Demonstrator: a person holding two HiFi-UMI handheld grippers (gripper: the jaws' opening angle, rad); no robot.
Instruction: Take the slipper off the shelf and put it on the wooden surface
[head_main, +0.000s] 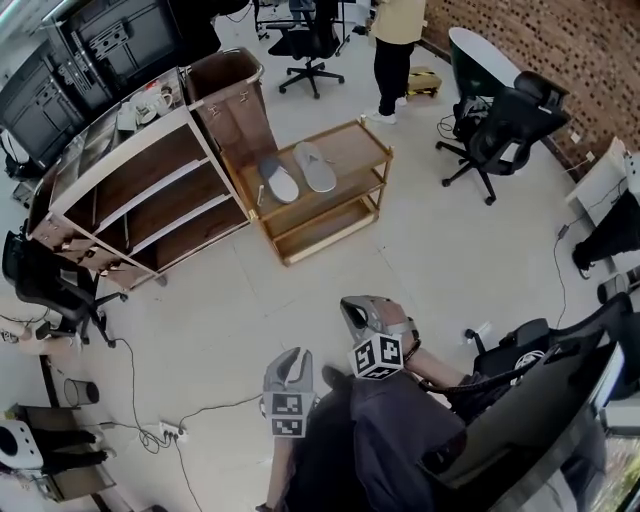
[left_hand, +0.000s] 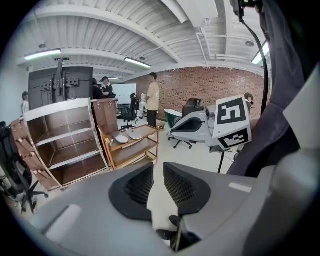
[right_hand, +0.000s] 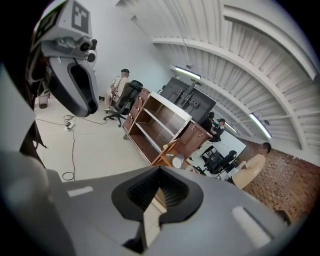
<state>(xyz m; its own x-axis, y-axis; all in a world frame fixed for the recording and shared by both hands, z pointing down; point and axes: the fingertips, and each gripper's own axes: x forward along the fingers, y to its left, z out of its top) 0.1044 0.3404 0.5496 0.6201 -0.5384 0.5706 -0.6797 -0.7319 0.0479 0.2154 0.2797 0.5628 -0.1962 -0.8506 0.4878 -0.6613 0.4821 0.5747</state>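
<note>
One shelf (head_main: 140, 190), one wooden trolley (head_main: 352, 140), two slippers (head_main: 280, 181), two grippers
Both slippers lie side by side on the trolley's top, toward its shelf-side edge; left gripper (left_hand: 158, 167) jaws slightly apart, right gripper (right_hand: 160, 170) jaws together, both empty.

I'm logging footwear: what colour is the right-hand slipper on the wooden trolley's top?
The slipper is pale grey; the head view shows it best.

no legible text, only square coded markers on left hand-held gripper (head_main: 296, 353), right hand-held gripper (head_main: 353, 304)
</note>
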